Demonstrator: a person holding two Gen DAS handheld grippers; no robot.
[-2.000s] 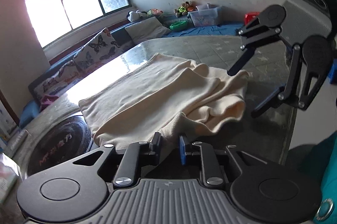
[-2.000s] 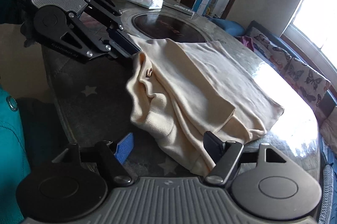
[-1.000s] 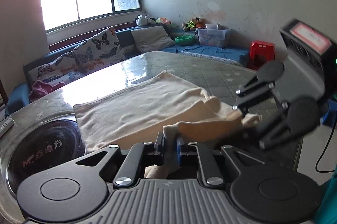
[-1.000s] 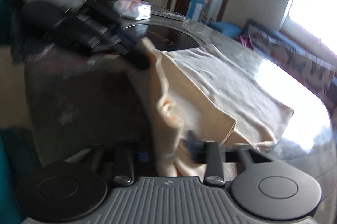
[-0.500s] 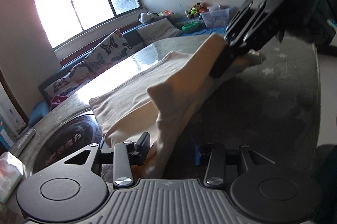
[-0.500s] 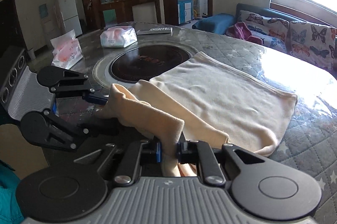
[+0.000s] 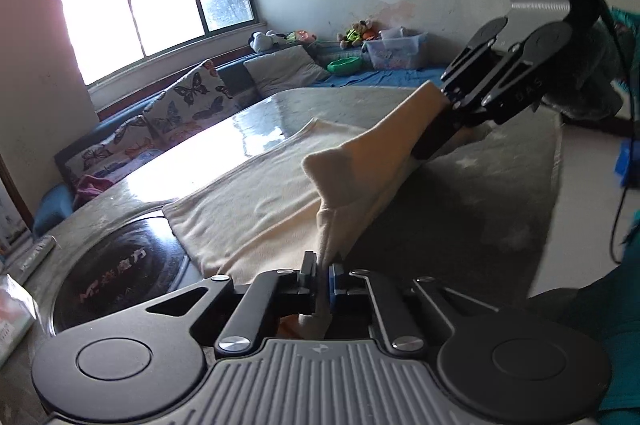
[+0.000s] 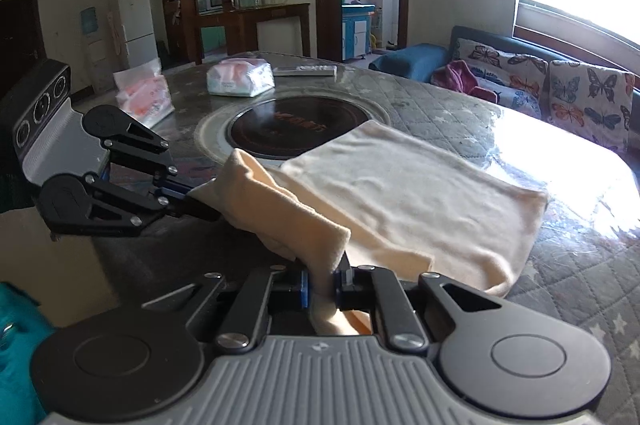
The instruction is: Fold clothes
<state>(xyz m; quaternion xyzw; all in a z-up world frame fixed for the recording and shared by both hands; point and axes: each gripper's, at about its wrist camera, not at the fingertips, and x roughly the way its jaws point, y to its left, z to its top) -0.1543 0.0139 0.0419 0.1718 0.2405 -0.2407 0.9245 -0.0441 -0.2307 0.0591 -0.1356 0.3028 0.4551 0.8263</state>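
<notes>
The right gripper [image 7: 448,123] bears faint embossed "DAS". Ahead-left of the left gripper [image 7: 320,279], the black cooktop [image 7: 120,281] carries red, unreadable lettering.

Daylight only, from the window [image 7: 156,5], blown out white in both views. Strong glare on the glossy bench [image 7: 240,141] just below the window; a second washed-out patch on the bench [image 8: 580,161] in the right wrist view. Wall beside the window tinted pink by flare. Near side of the bench, away from the window, lies in dim shadow. Heavy fisheye bending, dark vignette at corners. Focus mostly sharp; slight blur at the far right edge.
</notes>
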